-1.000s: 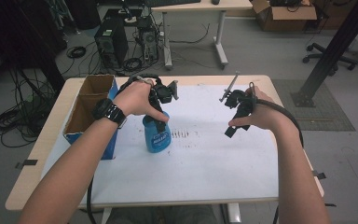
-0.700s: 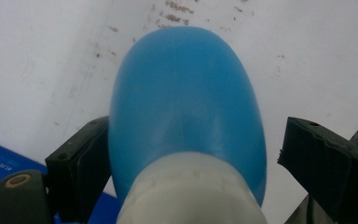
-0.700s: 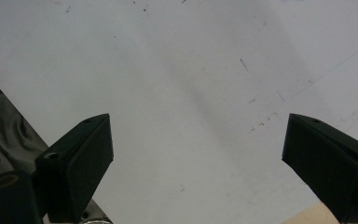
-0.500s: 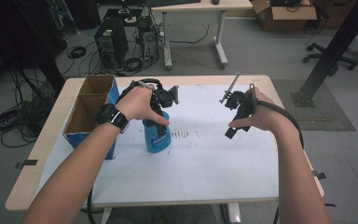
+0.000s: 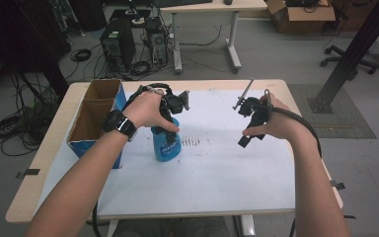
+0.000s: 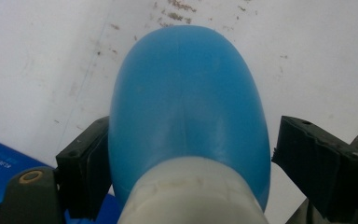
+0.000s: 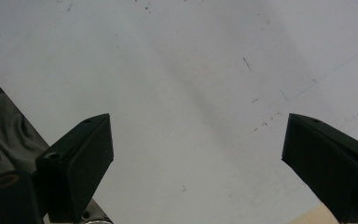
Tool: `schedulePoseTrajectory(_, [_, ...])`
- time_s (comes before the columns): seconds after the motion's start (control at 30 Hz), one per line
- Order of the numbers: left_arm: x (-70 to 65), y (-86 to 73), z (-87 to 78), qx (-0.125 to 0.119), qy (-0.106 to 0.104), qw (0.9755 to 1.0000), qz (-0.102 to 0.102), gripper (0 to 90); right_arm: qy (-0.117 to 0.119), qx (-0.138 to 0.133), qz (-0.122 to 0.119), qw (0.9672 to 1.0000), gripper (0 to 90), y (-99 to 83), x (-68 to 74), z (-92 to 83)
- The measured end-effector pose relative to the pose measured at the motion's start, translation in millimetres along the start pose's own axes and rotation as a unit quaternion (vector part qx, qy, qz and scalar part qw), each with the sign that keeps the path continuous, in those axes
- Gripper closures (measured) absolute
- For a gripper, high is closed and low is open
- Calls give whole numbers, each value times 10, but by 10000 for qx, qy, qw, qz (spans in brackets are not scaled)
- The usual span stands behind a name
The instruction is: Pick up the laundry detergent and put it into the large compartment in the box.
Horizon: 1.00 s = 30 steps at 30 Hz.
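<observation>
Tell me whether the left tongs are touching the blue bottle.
Partly touching. In the left gripper view, the left tongs, which have just been closing, straddle the blue bottle: one jaw meets it, the other shows a gap.

bottle [image 5: 166,144] on table [image 5: 217,182] centre-left | box [image 5: 93,118] left of bottle, at table's left edge

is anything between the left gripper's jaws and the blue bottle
Nothing visible. The left gripper straddles the blue bottle; its jaws have just been closing, one by the bottle's side, the other with a bare gap.
</observation>
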State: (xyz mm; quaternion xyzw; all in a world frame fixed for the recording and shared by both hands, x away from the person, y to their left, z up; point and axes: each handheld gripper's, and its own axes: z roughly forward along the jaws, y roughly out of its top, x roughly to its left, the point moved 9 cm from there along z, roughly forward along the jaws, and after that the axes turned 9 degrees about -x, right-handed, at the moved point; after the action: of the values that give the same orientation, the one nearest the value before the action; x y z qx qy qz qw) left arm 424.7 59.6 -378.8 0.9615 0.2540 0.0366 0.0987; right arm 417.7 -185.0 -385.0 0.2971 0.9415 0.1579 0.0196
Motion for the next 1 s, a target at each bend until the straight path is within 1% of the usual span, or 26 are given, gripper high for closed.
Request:
schedulePoseTrajectory(0.1, [-15, 4, -2, 5, -29, 10000, 6, 167, 11, 4, -2, 10000, 88, -8, 3, 0])
schedulePoseTrajectory(0.2, [-16, 9, 5, 16, -2, 10000, 8, 176, 5, -7, -5, 10000, 88, -7, 3, -5])
schedulePoseTrajectory(0.33, [-14, 5, 7, 50, 30, 10000, 26, 205, 15, -64, -22, 10000, 90, 9, 11, -19])
schedulePoseTrajectory(0.47, [0, 4, -2, 22, 51, 10000, 1, 243, 6, -44, -5, 10000, 90, 2, 11, -21])
schedulePoseTrajectory(0.53, [11, 1, -10, 25, 53, 10000, 27, 259, 12, -42, -8, 10000, 90, 1, 12, -21])
schedulePoseTrajectory(0.7, [30, 1, -19, -7, 74, 10000, -20, 314, 24, -59, -18, 10000, 90, 10, 19, -22])
schedulePoseTrajectory(0.83, [30, 3, -19, -28, 82, 10000, -45, 320, 30, -63, -15, 10000, 90, 14, 22, -24])
schedulePoseTrajectory(1.0, [52, 1, -30, -39, 108, 9999, -49, 364, 27, -70, -17, 10000, 91, 12, 26, -20])
